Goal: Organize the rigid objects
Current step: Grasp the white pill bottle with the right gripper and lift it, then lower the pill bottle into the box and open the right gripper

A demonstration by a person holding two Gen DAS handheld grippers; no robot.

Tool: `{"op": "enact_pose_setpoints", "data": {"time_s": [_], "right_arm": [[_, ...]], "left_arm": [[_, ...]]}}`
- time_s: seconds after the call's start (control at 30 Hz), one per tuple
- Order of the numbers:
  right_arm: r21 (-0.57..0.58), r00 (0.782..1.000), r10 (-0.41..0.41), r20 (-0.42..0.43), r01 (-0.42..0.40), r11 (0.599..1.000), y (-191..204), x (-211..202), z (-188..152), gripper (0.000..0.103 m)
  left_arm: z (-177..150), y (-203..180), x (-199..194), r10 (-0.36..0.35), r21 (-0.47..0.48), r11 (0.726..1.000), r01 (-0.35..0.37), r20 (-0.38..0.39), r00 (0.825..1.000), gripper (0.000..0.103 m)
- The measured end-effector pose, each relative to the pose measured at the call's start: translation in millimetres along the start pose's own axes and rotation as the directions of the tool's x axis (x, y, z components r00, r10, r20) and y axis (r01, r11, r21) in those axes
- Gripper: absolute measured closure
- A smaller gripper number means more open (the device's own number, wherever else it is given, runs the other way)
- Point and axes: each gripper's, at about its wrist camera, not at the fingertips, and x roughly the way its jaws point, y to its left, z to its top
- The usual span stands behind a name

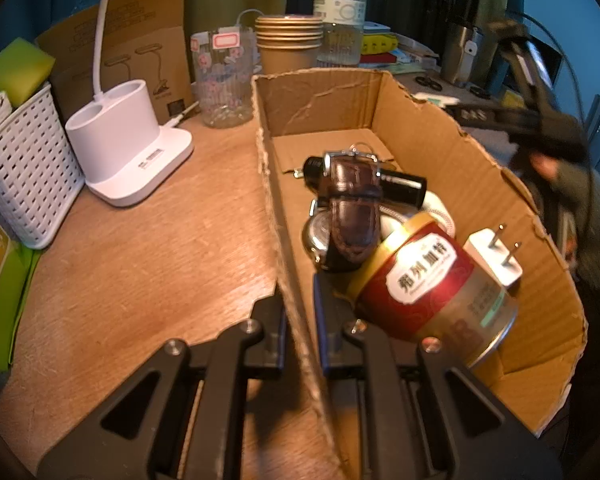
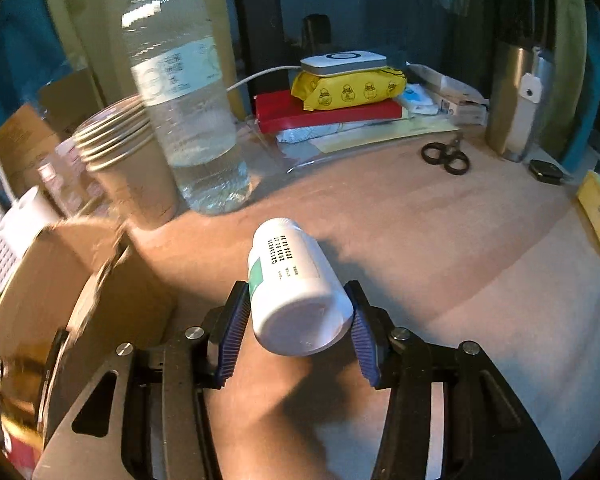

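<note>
The right gripper pinches a white pill bottle between its blue pads, above the table. The left gripper is pressed together on the near wall of a cardboard box; just ahead of it inside lie a red tin, a watch and a white plug.

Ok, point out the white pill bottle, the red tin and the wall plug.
white pill bottle (image 2: 296,292), right wrist view, on its white side near the cap.
red tin (image 1: 424,280), left wrist view, on its label.
wall plug (image 1: 486,252), left wrist view, on its white body.
</note>
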Motion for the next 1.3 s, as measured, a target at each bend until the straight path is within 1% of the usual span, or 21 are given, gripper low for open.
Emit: {"op": "enact_pose_setpoints", "data": {"time_s": [0.13, 0.27, 0.43, 0.63, 0.83, 1.13, 1.3], "right_arm": [[0.010, 1.000, 0.021, 0.008, -0.021, 1.000, -0.5, -16.3, -15.0, 0.053], [0.016, 0.998, 0.058, 0.005, -0.058, 0.998, 2.6, -29.4, -29.3, 0.053], [0.011, 0.997, 0.069, 0.019, -0.069, 0.998, 7.5, -43.9, -38.8, 0.054], [0.025, 0.995, 0.077, 0.056, -0.078, 0.997, 10.2, -66.5, -46.4, 0.057], [0.014, 0.992, 0.088, 0.092, -0.090, 0.996, 17.0, -86.8, -50.0, 0.057], [-0.020, 0.984, 0.095, 0.154, -0.093, 0.995, 31.0, -114.6, -46.1, 0.057], [-0.040, 0.974, 0.117, 0.194, -0.112, 0.993, 41.1, -133.4, -43.6, 0.057]], "left_arm": [[-0.1, -0.1, -0.4, 0.000, 0.000, 1.000, 0.000, 0.000, 1.000, 0.090], [-0.1, -0.2, -0.5, -0.001, 0.001, 1.000, 0.001, 0.001, 1.000, 0.090], [0.1, 0.0, -0.5, -0.001, 0.001, 1.000, 0.001, 0.001, 1.000, 0.090], [0.1, 0.1, -0.5, -0.001, 0.000, 1.000, 0.001, 0.001, 1.000, 0.090], [0.2, 0.1, -0.5, -0.001, 0.001, 1.000, 0.001, 0.002, 1.000, 0.090], [0.1, -0.1, -0.6, -0.001, 0.001, 1.000, 0.001, 0.001, 1.000, 0.090], [0.1, -0.2, -0.6, -0.001, 0.001, 1.000, 0.001, 0.001, 1.000, 0.090]]}}
